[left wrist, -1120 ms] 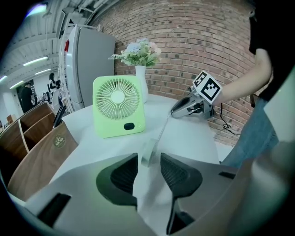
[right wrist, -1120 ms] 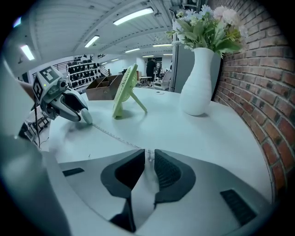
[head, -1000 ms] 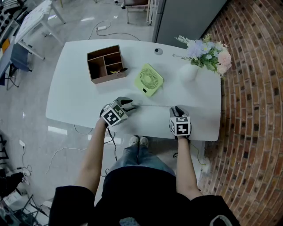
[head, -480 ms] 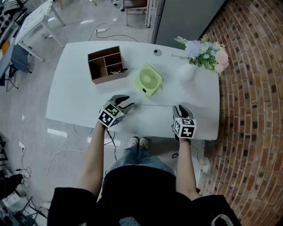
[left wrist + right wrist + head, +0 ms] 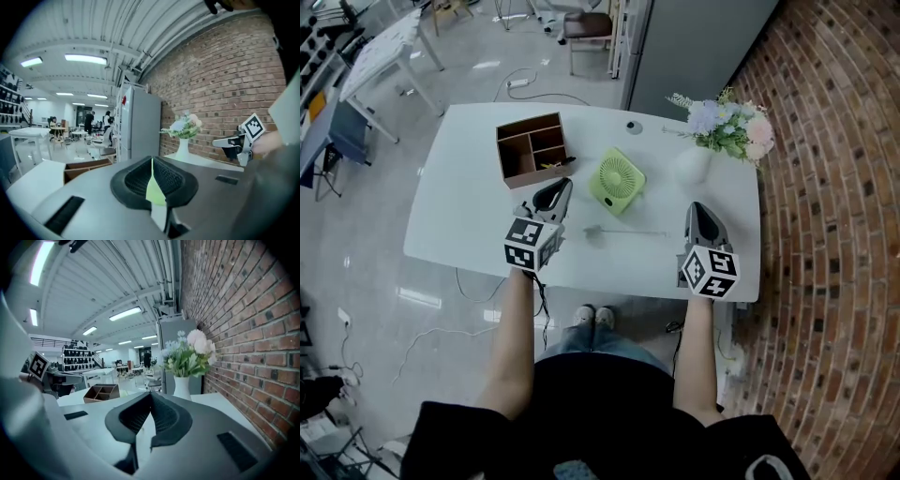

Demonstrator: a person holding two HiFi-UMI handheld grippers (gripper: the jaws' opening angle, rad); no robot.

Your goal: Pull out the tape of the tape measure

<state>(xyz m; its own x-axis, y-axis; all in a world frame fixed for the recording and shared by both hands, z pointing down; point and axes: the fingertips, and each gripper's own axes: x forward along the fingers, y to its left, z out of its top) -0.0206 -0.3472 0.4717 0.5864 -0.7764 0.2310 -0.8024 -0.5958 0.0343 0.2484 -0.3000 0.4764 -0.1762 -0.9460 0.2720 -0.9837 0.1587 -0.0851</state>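
The tape measure (image 5: 592,231) lies on the white table (image 5: 469,206), a small grey body with its thin tape (image 5: 637,232) drawn out to the right. No gripper touches it. My left gripper (image 5: 563,184) is raised to its left and points at the far side; its jaws are closing, the pads (image 5: 140,176) meet at the tips, and nothing is between them. My right gripper (image 5: 697,206) hangs past the tape's right end, shut and empty. The right gripper (image 5: 236,140) shows in the left gripper view, and the left gripper (image 5: 47,376) in the right gripper view.
A green fan (image 5: 617,175) lies just behind the tape measure. A brown wooden organizer (image 5: 532,148) stands at the back left, and a white vase with flowers (image 5: 717,127) at the back right. A brick wall (image 5: 834,187) runs along the right.
Both grippers have left the tape measure, risen from the table and gone from open to shut. The left moved toward the organizer, the right outward. The tape stays drawn out.
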